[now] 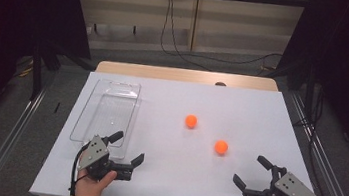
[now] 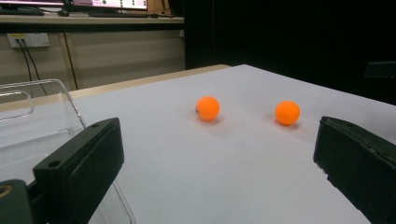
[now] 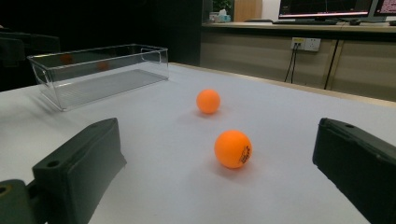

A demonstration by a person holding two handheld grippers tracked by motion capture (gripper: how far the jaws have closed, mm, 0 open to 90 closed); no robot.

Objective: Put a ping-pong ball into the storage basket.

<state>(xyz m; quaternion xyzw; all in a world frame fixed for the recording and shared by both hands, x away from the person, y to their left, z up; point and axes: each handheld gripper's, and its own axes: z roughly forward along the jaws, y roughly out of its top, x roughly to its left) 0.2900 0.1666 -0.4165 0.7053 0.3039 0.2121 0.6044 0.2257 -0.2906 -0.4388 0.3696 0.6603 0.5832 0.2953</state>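
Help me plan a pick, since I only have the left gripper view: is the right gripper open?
Observer: Yes, the right gripper is open, its jaws wide apart and holding nothing.
Operator: Which ball lies closer to it?
Observer: The near ball, just ahead of its jaws.
Operator: Is anything in the tray?
Observer: No, the tray is empty from end to end.
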